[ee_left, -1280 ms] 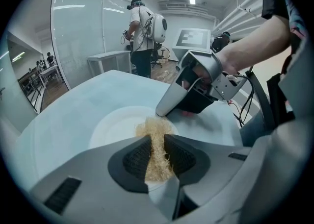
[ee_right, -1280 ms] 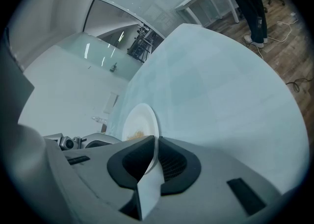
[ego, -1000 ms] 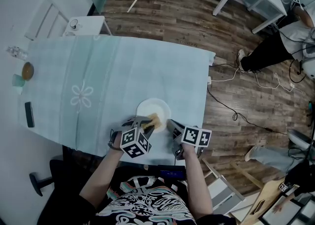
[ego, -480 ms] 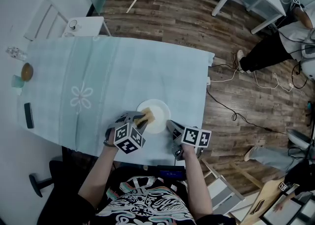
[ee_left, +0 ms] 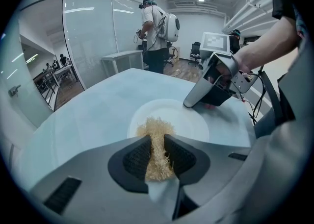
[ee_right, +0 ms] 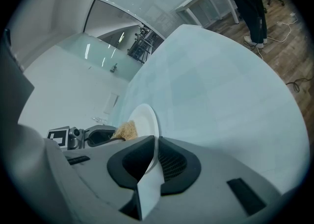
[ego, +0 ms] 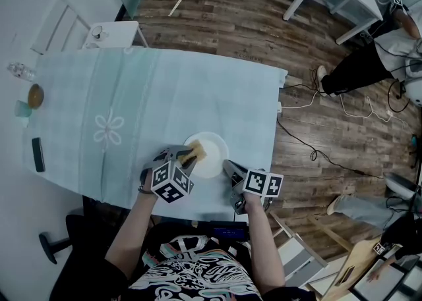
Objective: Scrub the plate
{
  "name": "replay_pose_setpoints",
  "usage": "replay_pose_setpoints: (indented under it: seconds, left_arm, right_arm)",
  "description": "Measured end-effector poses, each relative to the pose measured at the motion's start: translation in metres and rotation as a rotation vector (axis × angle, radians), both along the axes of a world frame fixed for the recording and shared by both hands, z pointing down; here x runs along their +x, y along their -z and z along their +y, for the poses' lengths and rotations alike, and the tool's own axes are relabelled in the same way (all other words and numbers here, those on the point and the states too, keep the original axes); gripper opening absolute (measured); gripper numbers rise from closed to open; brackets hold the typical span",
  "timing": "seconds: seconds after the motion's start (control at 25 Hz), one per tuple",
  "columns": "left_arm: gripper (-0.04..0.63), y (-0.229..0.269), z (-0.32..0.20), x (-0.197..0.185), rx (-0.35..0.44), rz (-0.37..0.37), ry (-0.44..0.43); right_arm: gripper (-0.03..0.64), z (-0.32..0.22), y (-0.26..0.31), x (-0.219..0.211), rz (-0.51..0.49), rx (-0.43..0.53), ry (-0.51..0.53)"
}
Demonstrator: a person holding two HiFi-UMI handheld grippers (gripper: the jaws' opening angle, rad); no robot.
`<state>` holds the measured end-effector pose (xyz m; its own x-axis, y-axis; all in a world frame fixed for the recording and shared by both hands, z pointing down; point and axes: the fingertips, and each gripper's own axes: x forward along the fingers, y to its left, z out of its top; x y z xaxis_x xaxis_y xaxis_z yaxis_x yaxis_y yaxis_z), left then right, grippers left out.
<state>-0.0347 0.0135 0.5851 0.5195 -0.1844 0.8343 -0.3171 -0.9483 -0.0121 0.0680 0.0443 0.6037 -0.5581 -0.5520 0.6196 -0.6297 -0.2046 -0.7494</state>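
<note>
The left tool [ego: 188, 159] has slid a little leftward since 1 second ago, dragging the straw-coloured scrubber [ee_left: 156, 142] clamped between its jaws over the left part of the white plate [ego: 212, 151]. The right tool [ego: 228, 167] has not moved and pinches the plate's near-right rim. The plate sits on the pale-blue desk [ego: 132, 109], near its front edge.

Left gripper [ego: 186, 160], scrubber [ego: 196, 155] on plate [ego: 215, 156]

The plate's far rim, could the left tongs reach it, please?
Probably yes: the left tongs hold the scrubber on the plate, its far side bare; the right tongs pinch only the near rim.
</note>
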Motion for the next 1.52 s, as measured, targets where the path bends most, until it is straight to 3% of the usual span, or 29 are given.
replay_pose_setpoints:
  seconds: [0.2, 0.56, 1.12, 1.52]
  left_arm:
    - [0.114, -0.001, -0.006, 0.001, 0.006, 0.008, 0.049]
    - [0.114, 0.0, -0.001, -0.002, 0.012, 0.003, 0.029]
    - [0.112, 0.001, 0.044, 0.014, -0.034, 0.035, -0.162]
    - [0.11, -0.005, 0.052, 0.047, -0.009, 0.039, -0.21]
  right_arm:
    - [0.017, 0.003, 0.0, 0.001, 0.018, 0.006, 0.0]
    - [0.017, 0.001, 0.0, -0.001, 0.015, 0.011, -0.003]
    - [0.015, 0.001, 0.0, -0.002, 0.016, 0.022, -0.012]
    - [0.015, 0.001, 0.0, -0.001, 0.015, 0.029, -0.009]
